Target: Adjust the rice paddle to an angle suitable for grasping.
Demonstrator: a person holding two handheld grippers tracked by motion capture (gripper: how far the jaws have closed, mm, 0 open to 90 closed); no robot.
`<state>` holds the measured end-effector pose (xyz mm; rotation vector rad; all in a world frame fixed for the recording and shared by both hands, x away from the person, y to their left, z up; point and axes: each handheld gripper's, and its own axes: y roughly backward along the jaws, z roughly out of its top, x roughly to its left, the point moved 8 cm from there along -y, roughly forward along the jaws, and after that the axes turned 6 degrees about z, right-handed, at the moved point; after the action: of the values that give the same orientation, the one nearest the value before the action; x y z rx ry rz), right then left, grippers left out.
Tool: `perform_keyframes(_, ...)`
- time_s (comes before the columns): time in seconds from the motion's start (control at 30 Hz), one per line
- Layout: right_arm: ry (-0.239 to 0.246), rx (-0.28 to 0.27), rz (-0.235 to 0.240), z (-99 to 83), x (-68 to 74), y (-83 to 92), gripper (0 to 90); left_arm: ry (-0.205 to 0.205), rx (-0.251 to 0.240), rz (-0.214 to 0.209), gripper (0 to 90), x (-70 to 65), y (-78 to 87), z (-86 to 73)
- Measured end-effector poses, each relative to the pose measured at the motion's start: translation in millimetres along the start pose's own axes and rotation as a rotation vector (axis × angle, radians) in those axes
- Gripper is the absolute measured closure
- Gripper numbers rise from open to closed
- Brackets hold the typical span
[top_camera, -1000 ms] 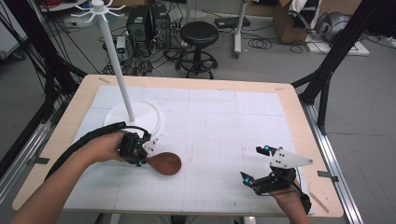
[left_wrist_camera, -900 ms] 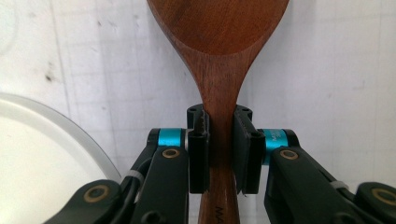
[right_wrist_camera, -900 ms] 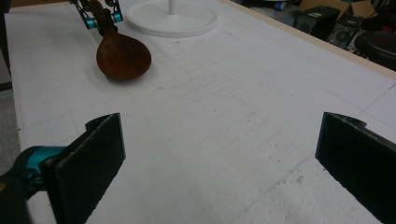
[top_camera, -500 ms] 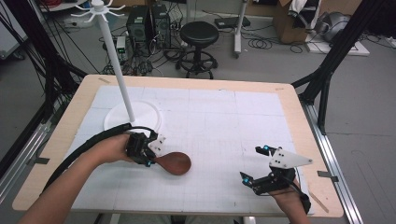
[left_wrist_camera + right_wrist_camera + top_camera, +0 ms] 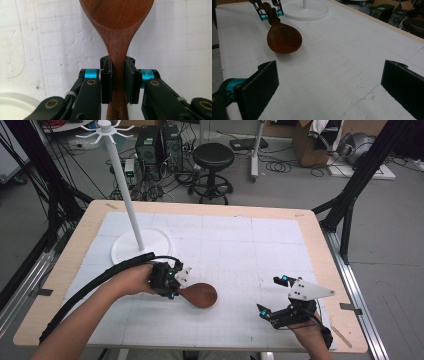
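Note:
A dark wooden spoon [image 5: 200,295] lies level just above the white mat, its bowl pointing right. My left gripper [image 5: 175,287] is shut on its handle near the neck. The left gripper view has both pads [image 5: 106,77] pressed against the handle, with the spoon's bowl [image 5: 117,15] ahead. My right gripper [image 5: 271,295] rests near the table's front right, open, with nothing between its jaws. In the right gripper view its wide-apart jaws frame bare mat [image 5: 332,85], and farther off are the spoon [image 5: 284,37] and the left gripper [image 5: 270,12].
A white stand with a round base [image 5: 141,247] and a tall pole [image 5: 120,175] topped with hooks stands at the back left of the mat. The wooden table edge [image 5: 320,245] borders the mat. A black stool [image 5: 213,155] sits on the floor beyond the table.
My left hand has carried the spoon to the right, away from the stand's base. The right gripper has stayed still and open.

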<state>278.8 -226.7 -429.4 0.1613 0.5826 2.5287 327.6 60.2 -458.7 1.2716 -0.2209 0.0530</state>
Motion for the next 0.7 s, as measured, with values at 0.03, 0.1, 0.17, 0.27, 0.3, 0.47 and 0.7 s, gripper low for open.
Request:
perform_keyframes(0.03,0.004,0.000,0.003,0.1,0.1,-0.3,0.8,0.002,0.001,-0.008,77.8,-0.5,-0.4,2.9)
perform_keyframes(0.1,0.002,-0.002,0.003,0.5,0.4,-0.3,0.8,-0.010,0.016,-0.001,77.8,0.4,-1.0,9.4)
perform_keyframes(0.17,0.004,-0.001,0.004,0.4,0.4,-0.1,0.8,-0.017,0.006,-0.004,77.8,1.5,-0.7,20.8)
perform_keyframes(0.27,0.003,-0.002,0.001,0.7,0.4,0.8,0.8,-0.022,-0.020,-0.012,77.8,3.7,-1.9,39.0)
perform_keyframes(0.3,0.006,-0.003,0.000,0.8,0.2,1.3,0.8,-0.026,-0.015,-0.012,77.8,4.5,-3.4,43.4)
perform_keyframes(0.47,0.004,-0.014,-0.007,1.4,-1.0,4.3,0.8,-0.047,-0.017,-0.025,77.8,4.5,-14.1,61.4)
perform_keyframes(0.7,-0.001,-0.020,-0.008,2.0,-1.0,7.1,0.8,-0.052,-0.003,-0.042,77.8,5.3,-28.5,71.9)
